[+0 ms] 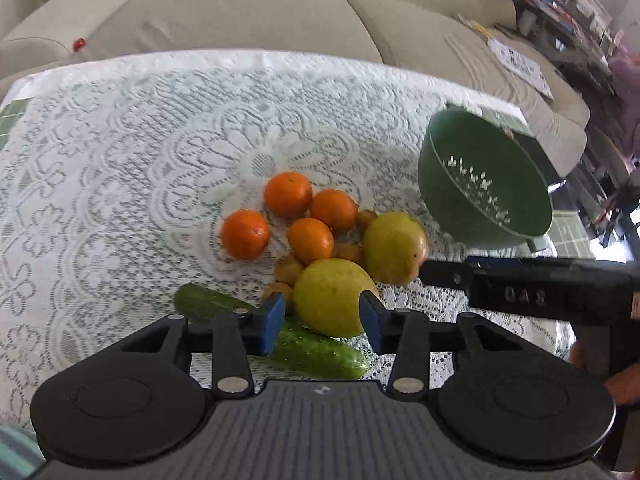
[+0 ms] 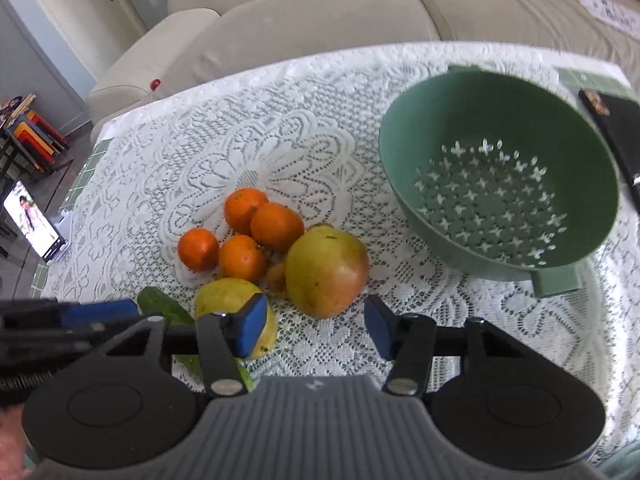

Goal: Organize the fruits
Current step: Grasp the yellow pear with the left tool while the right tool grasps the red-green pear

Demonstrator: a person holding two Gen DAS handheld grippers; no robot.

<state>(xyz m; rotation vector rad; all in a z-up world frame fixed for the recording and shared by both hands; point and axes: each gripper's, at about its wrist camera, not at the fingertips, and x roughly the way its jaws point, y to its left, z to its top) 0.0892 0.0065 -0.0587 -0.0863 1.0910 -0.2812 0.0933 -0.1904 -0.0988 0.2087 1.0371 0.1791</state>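
On the lace tablecloth lies a pile of fruit: several oranges, small brown fruits, a yellow-green round fruit, a larger green-red fruit and a cucumber. My left gripper is open, its blue pads flanking the yellow-green fruit just above the cucumber. My right gripper is open just short of the green-red fruit, with only cloth between its pads. One of its fingers reaches the green-red fruit's right side. An empty green colander stands to the right.
A beige sofa runs behind the table. A black flat object lies at the table's right edge beyond the colander. A lit phone stands off the left edge. The left gripper's finger lies left of the yellow-green fruit.
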